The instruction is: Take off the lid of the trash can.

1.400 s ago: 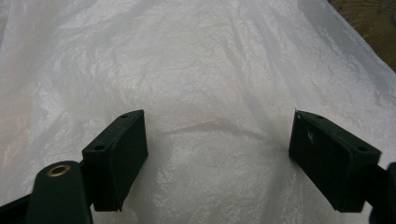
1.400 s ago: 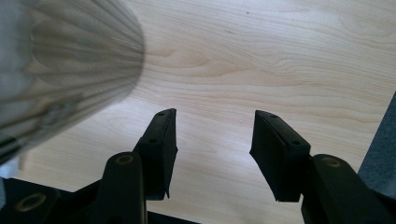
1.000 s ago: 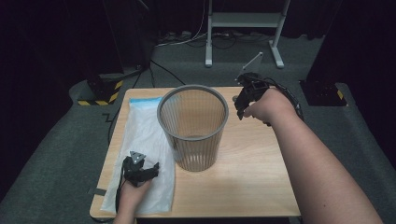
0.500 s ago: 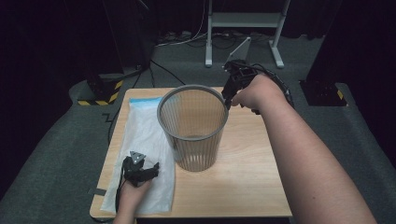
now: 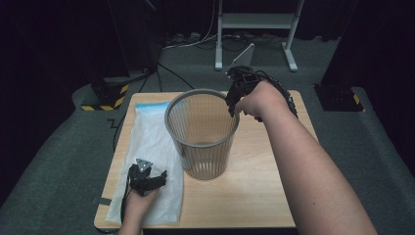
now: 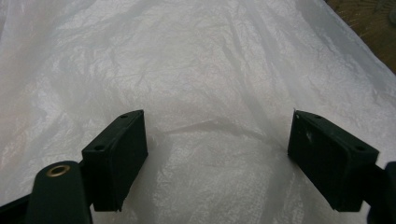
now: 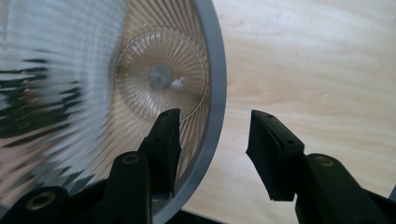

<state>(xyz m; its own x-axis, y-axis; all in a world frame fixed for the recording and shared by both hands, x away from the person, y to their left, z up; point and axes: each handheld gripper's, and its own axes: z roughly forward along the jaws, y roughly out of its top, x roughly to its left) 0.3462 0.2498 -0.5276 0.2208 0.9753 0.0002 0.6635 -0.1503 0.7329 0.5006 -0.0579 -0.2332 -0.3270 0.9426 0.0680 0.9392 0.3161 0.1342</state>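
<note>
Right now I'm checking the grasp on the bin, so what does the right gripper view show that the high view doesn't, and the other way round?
The right gripper view alone shows the right gripper straddling the grey rim, one jaw inside, one outside, pads not yet pressing, plus the basket's round bottom. The high view alone shows the left gripper resting on the white plastic bag, and the floor stand beyond. Both share the mesh wastebasket and the wooden table.

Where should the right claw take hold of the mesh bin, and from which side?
Grip the mesh bin by its rim, coming straight down from above. It stands upright with the mouth open, and the right claw already straddles the thin rim, one jaw inside and one outside, not yet pinching.
</note>
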